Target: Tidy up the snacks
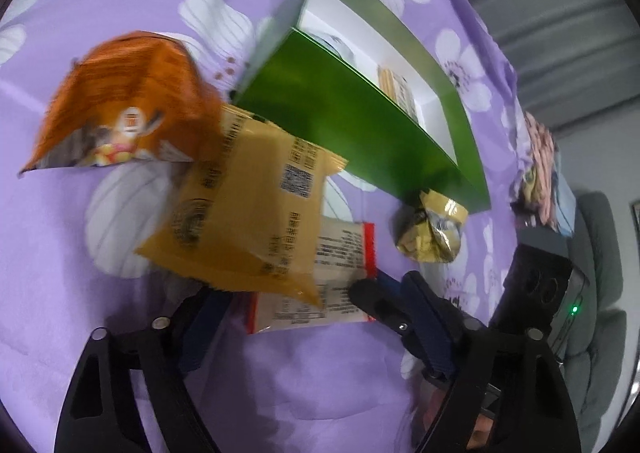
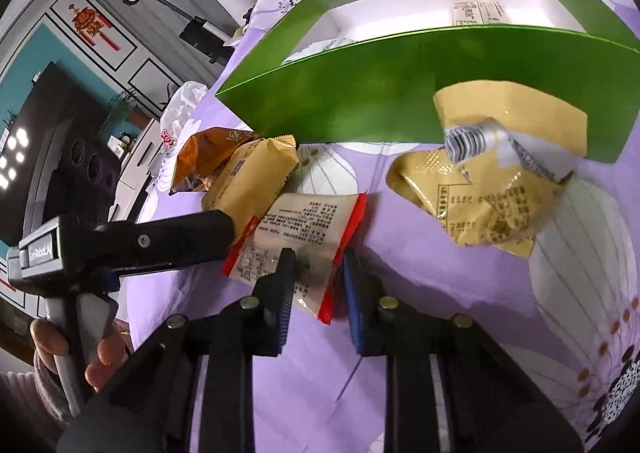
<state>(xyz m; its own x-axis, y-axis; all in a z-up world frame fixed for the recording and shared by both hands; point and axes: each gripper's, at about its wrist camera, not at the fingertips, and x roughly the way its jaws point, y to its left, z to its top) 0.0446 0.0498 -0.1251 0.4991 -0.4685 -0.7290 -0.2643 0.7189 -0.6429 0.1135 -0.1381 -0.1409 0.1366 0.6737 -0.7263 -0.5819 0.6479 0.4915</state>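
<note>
Closest to me, my right claw [image 2: 318, 277] straddles the near end of the white packet [image 2: 296, 241] with red edges: one black finger lies over its printed face, the blue-padded one sits at its red seam, and the packet is between them. I cannot tell whether the pads truly press it.

My left claw [image 1: 288, 293] stands spread. From its own camera one finger [image 1: 200, 317] is hidden under the tan packet [image 1: 248, 213] and the other reaches the white packet's [image 1: 340, 285] far side, touching or nearly touching it. From the right camera that finger [image 2: 180, 233] lies beside the tan packet [image 2: 248, 177] and the white one's red corner. My hand [image 2: 96, 349] grips the left handle at the frame's edge.

All of it lies on a purple flowered cloth [image 2: 440, 333]. The tan packet overlaps the white one. Beyond it is an orange bag [image 1: 128, 105], blurred, partly tucked against the tan packet. To the other side a crumpled gold wrapper [image 2: 492, 181] sits just in front of the green box [image 2: 400, 93], apart from the white packet.

Farthest, the green box stands open with white inner walls; at least two packets [image 2: 480, 11] lie inside it.
</note>
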